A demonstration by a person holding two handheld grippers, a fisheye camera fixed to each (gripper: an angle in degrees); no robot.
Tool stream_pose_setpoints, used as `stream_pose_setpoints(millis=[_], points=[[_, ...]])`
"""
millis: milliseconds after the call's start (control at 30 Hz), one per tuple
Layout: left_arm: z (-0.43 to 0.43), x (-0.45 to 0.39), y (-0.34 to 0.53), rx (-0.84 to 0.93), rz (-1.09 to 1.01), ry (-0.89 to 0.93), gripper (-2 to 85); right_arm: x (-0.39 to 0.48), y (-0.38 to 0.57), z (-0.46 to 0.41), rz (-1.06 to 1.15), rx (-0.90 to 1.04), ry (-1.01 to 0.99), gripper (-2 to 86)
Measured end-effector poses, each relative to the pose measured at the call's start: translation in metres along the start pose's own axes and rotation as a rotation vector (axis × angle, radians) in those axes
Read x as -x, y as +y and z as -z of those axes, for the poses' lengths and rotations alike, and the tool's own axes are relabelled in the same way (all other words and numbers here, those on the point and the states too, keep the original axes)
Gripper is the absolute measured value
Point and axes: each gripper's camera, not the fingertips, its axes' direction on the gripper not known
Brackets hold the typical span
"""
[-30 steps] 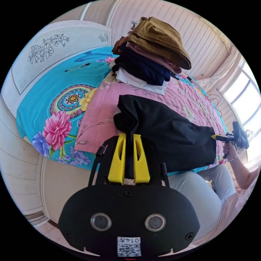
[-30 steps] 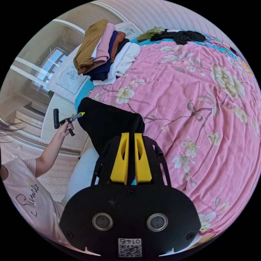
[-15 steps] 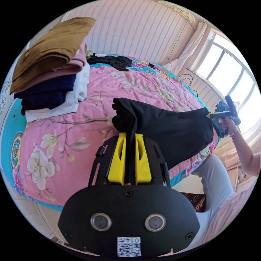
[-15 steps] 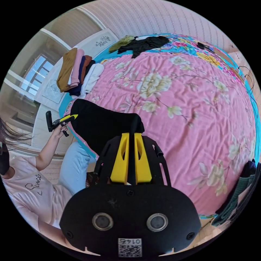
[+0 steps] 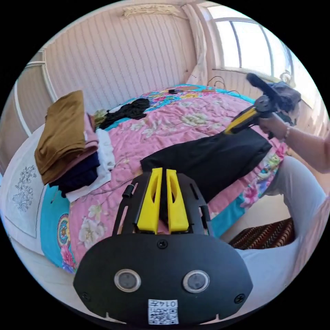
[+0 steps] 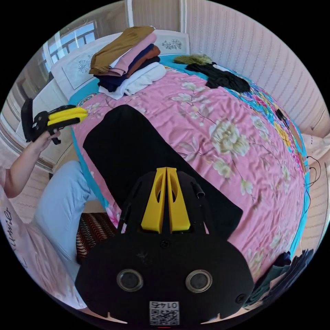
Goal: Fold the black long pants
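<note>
So there's one pair of black long pants lying flat on the pink flowered bed, stretched along the bed's near edge. One end stops just short of the stack of folded clothes, and the rest runs away from it.

That's one stack. I count five or six layers in it, brown on top and white at the bottom, though I can't be sure of the exact number. Beyond the stack, towards the wall, sits one loose heap of dark clothes, well apart from the pants.

There are two grippers. In the right gripper view, the left gripper hangs just off the bed's edge, near the stack and clear of the pants. A hand holds it. Its own view shows its fingers with a narrow gap between them and nothing pinched.

The right gripper is over the far end of the pants, the end away from the stack. Its fingers are pressed together at the tips with no cloth between them. In the left gripper view it hovers just above the fabric.
</note>
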Motion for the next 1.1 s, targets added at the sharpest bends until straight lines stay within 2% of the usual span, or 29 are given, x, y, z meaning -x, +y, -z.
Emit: stream_pose_setpoints(millis=[67, 100, 200, 233, 300, 400, 500, 567, 733, 833, 900, 967, 1100], points=[[-0.033, -0.055, -0.015, -0.023, 0.016, 0.193, -0.6, 0.003, -0.011, -0.014, -0.011, 0.018, -0.04, -0.4], [-0.043, -0.068, -0.019, -0.017, 0.017, 0.218, -0.8, 0.003, -0.015, -0.027, -0.027, 0.057, -0.018, -0.4], [-0.097, -0.117, -0.029, 0.067, 0.038, 0.185, -0.9, 0.0, -0.013, -0.08, -0.027, 0.257, 0.019, -0.5], [-0.118, -0.13, -0.029, 0.127, 0.021, 0.161, -0.9, 0.0, -0.009, -0.08, -0.039, 0.215, 0.022, -0.5], [-0.129, -0.139, -0.024, 0.084, 0.019, 0.15, -1.0, -0.002, 0.0, -0.082, -0.029, 0.203, 0.025, -0.7], [-0.129, -0.142, -0.033, 0.129, 0.034, 0.215, -1.0, 0.0, 0.001, -0.074, 0.031, 0.256, 0.046, -0.8], [-0.136, -0.153, -0.036, 0.111, 0.034, 0.2, -1.0, -0.004, 0.005, -0.069, 0.01, 0.186, 0.06, -0.6], [-0.158, -0.167, -0.03, 0.118, 0.004, 0.174, -1.0, -0.007, 0.012, -0.094, -0.008, 0.26, 0.032, -0.5], [-0.16, -0.166, -0.045, 0.134, 0.048, 0.277, -0.9, -0.021, 0.054, -0.086, -0.115, 0.121, -0.025, -0.5], [-0.151, -0.165, -0.049, 0.077, 0.064, 0.285, -0.7, -0.027, 0.112, -0.046, -0.179, -0.079, -0.043, -0.6], [-0.152, -0.167, -0.057, 0.069, 0.055, 0.298, -0.4, -0.036, 0.18, -0.014, -0.298, -0.221, -0.05, -0.3], [-0.159, -0.172, -0.071, 0.06, 0.03, 0.31, 0.9, -0.043, 0.234, 0.002, -0.405, -0.266, 0.015, 0.7], [-0.181, -0.194, -0.116, 0.012, -0.026, 0.339, 5.3, -0.064, 0.338, 0.015, -0.672, -0.294, 0.108, 8.2]])
